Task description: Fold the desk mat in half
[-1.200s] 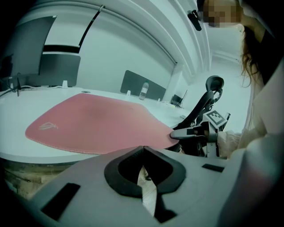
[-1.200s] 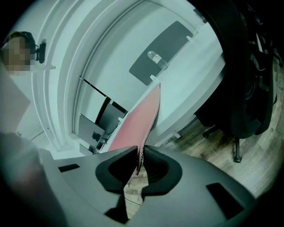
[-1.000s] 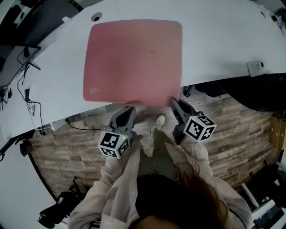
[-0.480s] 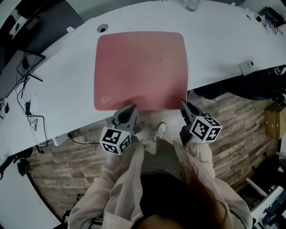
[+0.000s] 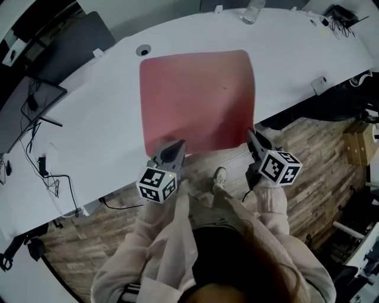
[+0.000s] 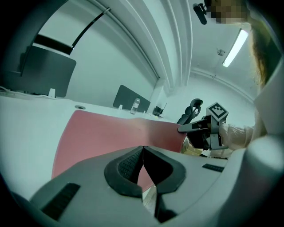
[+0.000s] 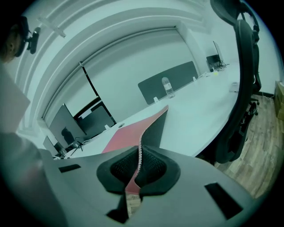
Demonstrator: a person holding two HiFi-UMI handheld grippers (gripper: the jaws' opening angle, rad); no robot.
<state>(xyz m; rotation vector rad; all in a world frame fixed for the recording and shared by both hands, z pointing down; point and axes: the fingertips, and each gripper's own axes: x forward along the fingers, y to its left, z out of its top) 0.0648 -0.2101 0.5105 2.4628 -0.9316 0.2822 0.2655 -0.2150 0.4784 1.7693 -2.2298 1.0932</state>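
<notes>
A pink desk mat (image 5: 198, 100) lies flat on the white table (image 5: 89, 136), its near edge along the table's front. My left gripper (image 5: 176, 148) sits at the mat's near-left corner. In the left gripper view its jaws (image 6: 143, 166) are shut, with pink mat (image 6: 106, 137) showing in the slit under the pads. My right gripper (image 5: 254, 137) is at the near-right corner. In the right gripper view its jaws (image 7: 140, 166) are shut on the mat's edge (image 7: 133, 184), which runs edge-on between the pads and twists away onto the table.
A water bottle (image 5: 251, 10) stands at the table's far edge, and a round cable hole (image 5: 143, 50) lies beyond the mat's far-left corner. A monitor (image 5: 26, 109) is at the left, a small grey device (image 5: 320, 83) at the right. A black chair (image 7: 242, 88) stands close on the right.
The head view has shifted, so the mat sits further right and lower in the picture. Both grippers stay at the mat's near corners, with the left one now closer to its corner.
</notes>
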